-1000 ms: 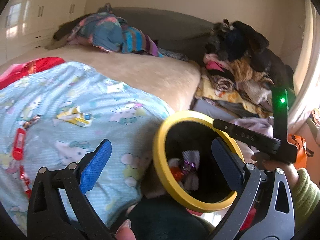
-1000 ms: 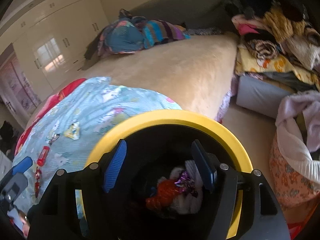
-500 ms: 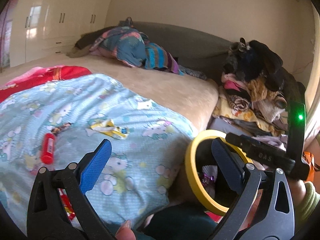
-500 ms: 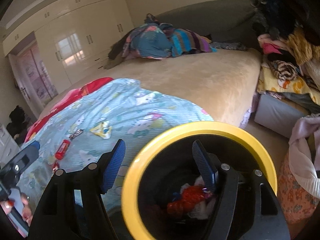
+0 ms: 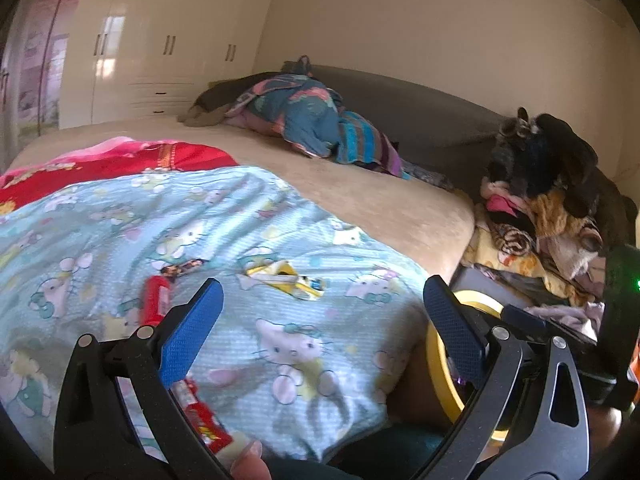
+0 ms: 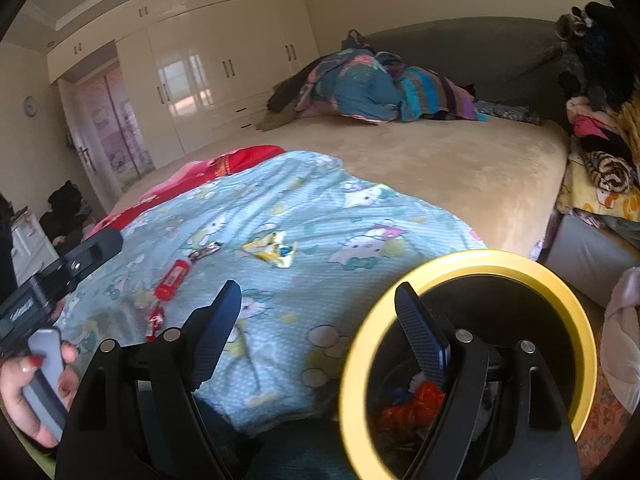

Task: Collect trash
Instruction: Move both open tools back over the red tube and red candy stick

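Note:
A black bin with a yellow rim (image 6: pixel 472 264) stands beside the bed and holds red and white trash (image 6: pixel 412 404); its rim also shows in the left wrist view (image 5: pixel 434 364). On the blue cartoon blanket lie a yellow-white wrapper (image 5: pixel 286 278) (image 6: pixel 272 250), a red wrapper (image 5: pixel 154 300) (image 6: pixel 172 278), a small dark wrapper (image 5: pixel 182 268) (image 6: pixel 204 250) and another red wrapper (image 5: pixel 204 416) (image 6: pixel 154 320). My left gripper (image 5: pixel 320 320) is open and empty above the blanket. My right gripper (image 6: pixel 320 320) is open and empty, between the blanket's edge and the bin.
The beige bed (image 5: pixel 380 200) carries a heap of colourful bedding (image 5: pixel 312 120) at the back and a red blanket (image 5: pixel 132 156). A pile of clothes (image 5: pixel 552 200) rises to the right of the bed. White wardrobes (image 6: pixel 200 68) line the far wall.
Both grippers have swung left, away from the bin and toward the blanket. The wrappers now sit nearer the middle of both views. Both stay open and empty.

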`<state>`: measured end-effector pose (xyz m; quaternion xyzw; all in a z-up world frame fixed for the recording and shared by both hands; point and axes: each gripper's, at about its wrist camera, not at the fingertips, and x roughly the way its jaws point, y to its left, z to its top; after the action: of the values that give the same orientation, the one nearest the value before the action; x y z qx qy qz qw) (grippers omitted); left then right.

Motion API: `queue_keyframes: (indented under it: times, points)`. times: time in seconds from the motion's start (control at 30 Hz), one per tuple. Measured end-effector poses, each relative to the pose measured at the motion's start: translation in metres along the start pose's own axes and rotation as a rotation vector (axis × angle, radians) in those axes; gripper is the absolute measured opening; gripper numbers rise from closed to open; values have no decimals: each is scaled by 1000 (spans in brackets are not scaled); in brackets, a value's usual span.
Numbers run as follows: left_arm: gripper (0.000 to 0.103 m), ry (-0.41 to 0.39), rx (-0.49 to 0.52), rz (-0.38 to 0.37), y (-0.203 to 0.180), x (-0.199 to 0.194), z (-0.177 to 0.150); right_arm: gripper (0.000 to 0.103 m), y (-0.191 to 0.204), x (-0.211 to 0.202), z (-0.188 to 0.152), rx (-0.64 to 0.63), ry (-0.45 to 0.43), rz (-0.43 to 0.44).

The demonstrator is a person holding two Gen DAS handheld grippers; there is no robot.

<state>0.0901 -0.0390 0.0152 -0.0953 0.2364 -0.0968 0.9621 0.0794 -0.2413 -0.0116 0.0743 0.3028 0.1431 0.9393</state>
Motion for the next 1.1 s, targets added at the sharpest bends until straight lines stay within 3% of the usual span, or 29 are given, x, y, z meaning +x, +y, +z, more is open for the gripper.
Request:
queue_keyframes:
  times: [0.67,1.1]
  points:
    - [92,-38,-112,154,79,-11,6,77,87,32,-10,-157,84,144]
    - [92,33,-187,246,134,-1,-8,77,155,80,-31,-287,247,256]
